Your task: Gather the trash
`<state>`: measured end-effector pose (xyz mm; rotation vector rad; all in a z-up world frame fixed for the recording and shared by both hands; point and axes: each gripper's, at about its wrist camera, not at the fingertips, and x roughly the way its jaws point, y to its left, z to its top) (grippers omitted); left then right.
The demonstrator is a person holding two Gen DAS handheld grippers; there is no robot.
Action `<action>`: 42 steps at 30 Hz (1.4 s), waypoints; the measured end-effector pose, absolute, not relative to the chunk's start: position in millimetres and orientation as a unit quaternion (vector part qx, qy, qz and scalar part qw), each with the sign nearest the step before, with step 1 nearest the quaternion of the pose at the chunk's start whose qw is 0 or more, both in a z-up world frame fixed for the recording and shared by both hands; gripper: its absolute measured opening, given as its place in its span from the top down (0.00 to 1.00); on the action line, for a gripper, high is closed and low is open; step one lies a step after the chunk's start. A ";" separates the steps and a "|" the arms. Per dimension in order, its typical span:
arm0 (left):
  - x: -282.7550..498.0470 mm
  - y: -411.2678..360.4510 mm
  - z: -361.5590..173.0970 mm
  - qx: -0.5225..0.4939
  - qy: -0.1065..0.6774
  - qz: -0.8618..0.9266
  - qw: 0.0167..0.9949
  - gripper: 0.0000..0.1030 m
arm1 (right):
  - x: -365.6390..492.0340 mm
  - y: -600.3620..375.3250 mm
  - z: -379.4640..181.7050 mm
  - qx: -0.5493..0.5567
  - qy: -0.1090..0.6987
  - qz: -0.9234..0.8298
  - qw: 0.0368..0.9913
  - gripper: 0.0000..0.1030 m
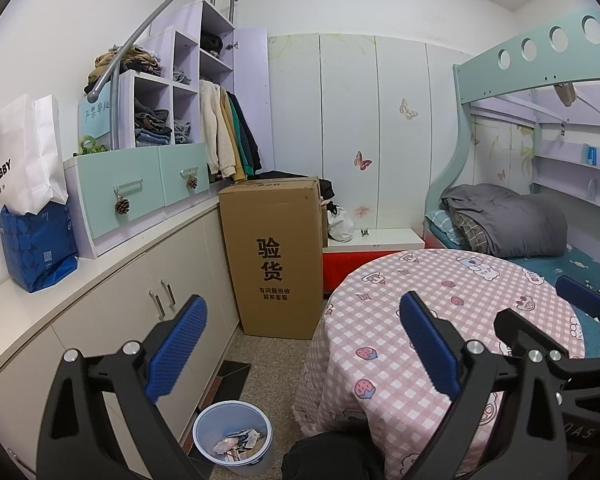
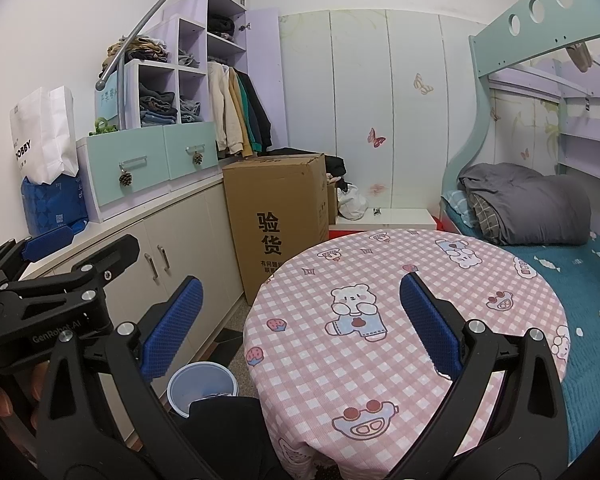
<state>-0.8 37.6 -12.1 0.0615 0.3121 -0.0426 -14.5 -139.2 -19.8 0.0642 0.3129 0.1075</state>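
Left gripper (image 1: 304,344): blue ribbed pads spread wide, nothing between them. It hangs above the floor gap between the cream floor cabinets (image 1: 140,300) and the round table under a pink checked cartoon-print cloth (image 1: 452,304). Right gripper (image 2: 296,326): likewise spread wide and empty, held over the near edge of the same table (image 2: 400,280). The left unit's black body, seen from the right wrist camera, reads "GenRobot.AI".

Task item: a pale blue round plastic wastebasket (image 1: 232,436) stands on the floor just beside the table's hanging cloth, below the left gripper. It holds crumpled paper and wrapper scraps (image 1: 238,444) covering its bottom. From the right wrist camera only its rim (image 2: 202,386) shows, partly hidden by a dark object.

Other containers: a tall brown cardboard carton (image 1: 276,256) stands closed against the cabinets, printed "验货" in large characters with smaller lines below, partly legible. On the countertop, a white paper bag (image 1: 24,156) sits inside a blue patterned bag (image 1: 40,248); its visible lettering reads "OBBY". Open lilac cubby shelves (image 1: 164,104) hold folded clothes. Two mint green drawers (image 1: 140,188) each carry a pine cone on the handle. A blue card above them bears handwriting, not legible.
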 end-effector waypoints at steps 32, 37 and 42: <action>0.9 41.0 -13.9 0.033 0.157 -0.023 0.987 0.08 | -13.8 -141.2 -19.8 0.033 0.158 0.054 0.985 0.06; 1.5 43.7 -15.9 0.033 0.158 -0.024 0.987 0.08 | -14.3 -141.2 -20.1 0.033 0.158 0.054 0.985 0.06; 2.2 44.2 -16.5 0.034 0.158 -0.024 0.987 0.08 | -13.7 -140.7 -19.8 0.034 0.159 0.054 0.985 0.06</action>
